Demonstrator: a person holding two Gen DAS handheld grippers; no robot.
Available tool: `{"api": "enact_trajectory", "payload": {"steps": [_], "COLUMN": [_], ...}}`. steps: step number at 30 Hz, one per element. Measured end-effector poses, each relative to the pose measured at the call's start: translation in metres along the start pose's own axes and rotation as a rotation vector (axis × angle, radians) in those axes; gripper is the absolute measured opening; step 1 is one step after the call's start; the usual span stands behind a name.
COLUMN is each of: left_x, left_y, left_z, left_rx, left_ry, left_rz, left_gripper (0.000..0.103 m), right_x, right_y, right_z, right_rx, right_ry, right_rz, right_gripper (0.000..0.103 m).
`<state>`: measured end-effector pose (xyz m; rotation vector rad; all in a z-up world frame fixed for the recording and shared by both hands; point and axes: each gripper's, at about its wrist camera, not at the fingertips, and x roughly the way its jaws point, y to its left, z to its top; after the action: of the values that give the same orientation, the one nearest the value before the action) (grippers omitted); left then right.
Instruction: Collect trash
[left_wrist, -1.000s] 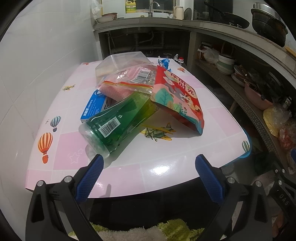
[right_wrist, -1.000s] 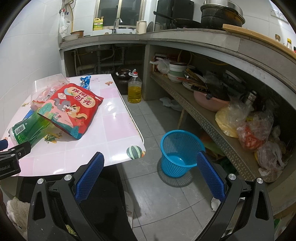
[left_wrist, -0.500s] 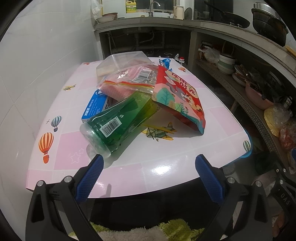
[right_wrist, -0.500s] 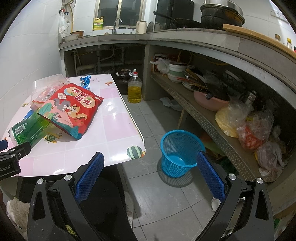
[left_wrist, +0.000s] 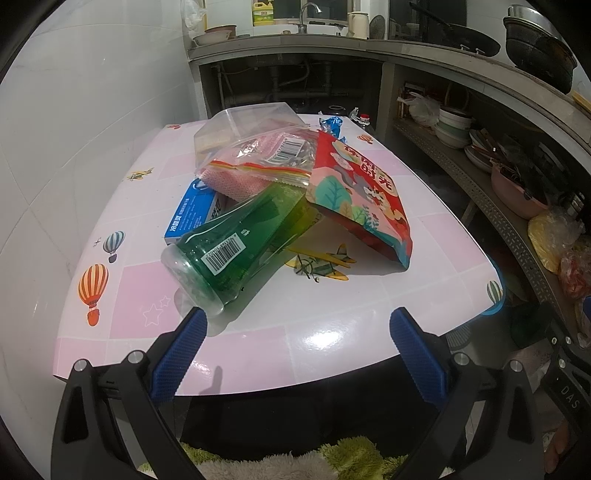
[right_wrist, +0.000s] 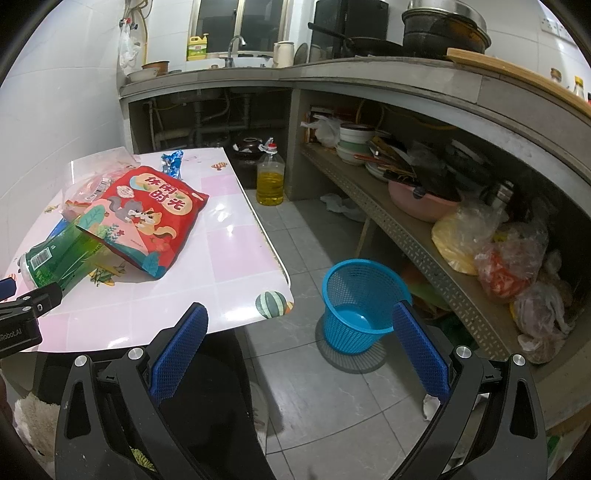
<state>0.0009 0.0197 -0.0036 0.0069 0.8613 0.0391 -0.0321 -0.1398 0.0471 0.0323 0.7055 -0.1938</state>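
While my left gripper (left_wrist: 293, 341) hangs spread wide at the near table (left_wrist: 332, 332) edge, nothing sits between its fingers. Just ahead lies the green bottle (left_wrist: 236, 243), base toward me, neck buried under the red snack bag (left_wrist: 364, 195) and zip bag (left_wrist: 258, 162), leaning on a blue box (left_wrist: 192, 216). My right gripper (right_wrist: 299, 341), equally wide and empty, points at the blue basket (right_wrist: 364, 295) on the floor. I reckon that round bottle could roll off my pads, and yanking it might drag the bags over the edge.
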Motion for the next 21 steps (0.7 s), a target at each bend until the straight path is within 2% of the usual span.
{"api": "enact_trajectory", "payload": {"steps": [12,21], "left_x": [0.0,0.005], "left_y": [0.0,0.018], "left_z": [0.0,0.007], "left_rx": [0.0,-0.003], "left_ry": [-0.002,-0.013], "left_rz": [-0.002,-0.019], "left_gripper": [0.097,0.097], "right_x": [0.0,0.001], "right_y": [-0.001,0.009], "right_z": [0.0,0.002], "right_rx": [0.002,-0.007], "right_ry": [-0.001,-0.024], "right_rz": [-0.002,0.006], "right_gripper": [0.095,0.095]}}
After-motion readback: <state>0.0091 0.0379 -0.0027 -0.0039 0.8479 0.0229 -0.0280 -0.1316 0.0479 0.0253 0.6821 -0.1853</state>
